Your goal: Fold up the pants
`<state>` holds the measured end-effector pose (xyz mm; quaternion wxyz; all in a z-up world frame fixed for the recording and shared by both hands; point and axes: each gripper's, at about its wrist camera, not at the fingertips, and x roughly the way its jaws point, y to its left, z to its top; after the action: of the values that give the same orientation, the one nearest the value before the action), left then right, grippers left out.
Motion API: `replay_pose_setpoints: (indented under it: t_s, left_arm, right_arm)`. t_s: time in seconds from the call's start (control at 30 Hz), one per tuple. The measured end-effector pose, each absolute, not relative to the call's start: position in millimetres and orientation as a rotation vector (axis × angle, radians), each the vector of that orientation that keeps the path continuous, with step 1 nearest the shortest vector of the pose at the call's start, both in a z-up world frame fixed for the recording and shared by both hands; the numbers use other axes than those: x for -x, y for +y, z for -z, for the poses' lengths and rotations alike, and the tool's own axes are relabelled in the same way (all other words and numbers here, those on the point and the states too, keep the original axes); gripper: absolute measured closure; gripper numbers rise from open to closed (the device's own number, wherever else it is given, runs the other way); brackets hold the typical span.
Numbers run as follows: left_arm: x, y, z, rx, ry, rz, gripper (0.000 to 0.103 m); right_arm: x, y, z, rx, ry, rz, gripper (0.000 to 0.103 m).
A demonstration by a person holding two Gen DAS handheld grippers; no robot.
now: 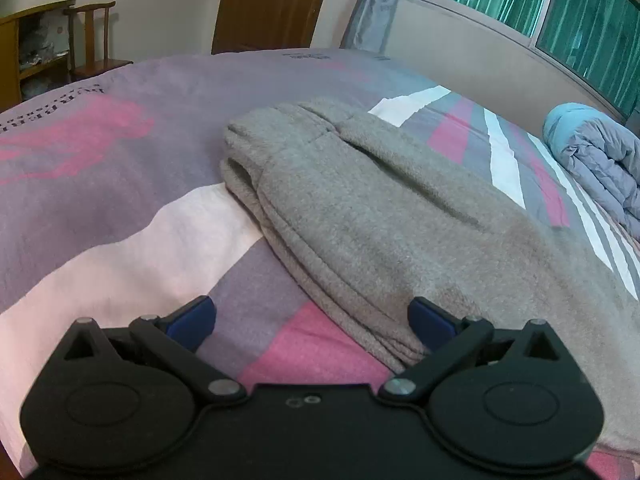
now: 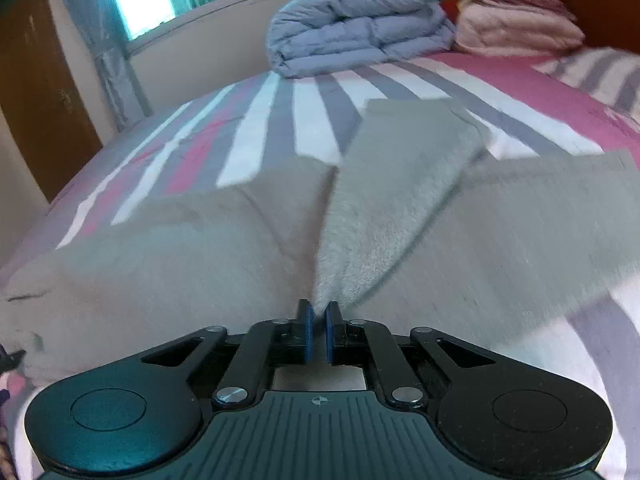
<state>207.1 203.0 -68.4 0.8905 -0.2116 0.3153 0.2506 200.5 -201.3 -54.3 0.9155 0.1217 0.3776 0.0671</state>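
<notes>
Grey fleece sweatpants (image 1: pixel 360 216) lie partly folded on the striped bed (image 1: pixel 120 184) as we gather a fold.

Our right gripper (image 2: pixel 318 332) has its fingers pinched nearly together on a raised ridge of the cloth; our left gripper (image 1: pixel 312 320) stands fully spread and empty, one finger over the garment's near edge. We judge a fold is under way; next, the left must close on that edge so both lift together. Motion blur softens the right view, and the pants' far end is cut off.
</notes>
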Motion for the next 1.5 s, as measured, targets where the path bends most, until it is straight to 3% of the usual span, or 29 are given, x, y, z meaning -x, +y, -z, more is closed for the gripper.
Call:
replay_pose_setpoints:
  t_s: [0.1, 0.13, 0.2, 0.4, 0.57, 0.73, 0.9, 0.93, 1.0, 1.17, 1.37, 1.5]
  left_arm:
    - [-205.2, 205.5, 68.2, 0.441, 0.654, -0.508, 0.006]
    - [-204.4, 205.8, 68.6, 0.443, 0.649, -0.506, 0.006]
    - [-206.9, 204.5, 70.3, 0.441, 0.637, -0.51, 0.006]
    - [-204.9, 201.7, 71.7, 0.437, 0.626, -0.516, 0.006]
    - [-202.9, 202.3, 71.7, 0.441, 0.621, -0.512, 0.006]
    - [-201.1, 199.2, 72.7, 0.433, 0.609, -0.518, 0.006]
    - [-200.7, 200.0, 71.3, 0.437, 0.617, -0.515, 0.006]
    - [-200.6, 200.5, 71.0, 0.439, 0.619, -0.514, 0.006]
    - [-200.2, 201.1, 70.5, 0.441, 0.619, -0.513, 0.006]
    - [-197.4, 200.3, 71.5, 0.441, 0.605, -0.511, 0.006]
    - [-193.2, 200.2, 72.9, 0.442, 0.592, -0.506, 0.006]
    - [-191.3, 198.7, 73.9, 0.436, 0.579, -0.511, 0.006]
  right_arm:
    - [-199.6, -225.2, 69.1, -0.403, 0.799, -0.171, 0.093]
    - [-197.5, -228.4, 63.9, -0.42, 0.788, -0.172, 0.085]
    - [-192.4, -228.4, 47.6, -0.358, 0.727, -0.149, 0.081]
    - [-226.1, -206.5, 19.9, -0.156, 0.683, -0.141, 0.081]
    - [-262.6, -193.7, 34.1, -0.037, 0.749, -0.135, 0.08]
    - [-271.9, -199.8, 44.1, 0.024, 0.721, -0.164, 0.055]
    - [-292.4, -187.3, 49.0, 0.108, 0.775, -0.12, 0.055]
    - [-296.4, -186.8, 52.2, 0.124, 0.8, -0.113, 0.065]
    - [-296.3, -196.4, 50.0, 0.096, 0.801, -0.093, 0.099]
    - [-249.2, -252.4, 26.7, -0.105, 0.717, -0.057, 0.099]
    - [-203.0, -311.7, 69.0, -0.403, 0.806, -0.039, 0.094]
    - [-200.9, -307.3, 48.6, -0.327, 0.74, -0.053, 0.071]
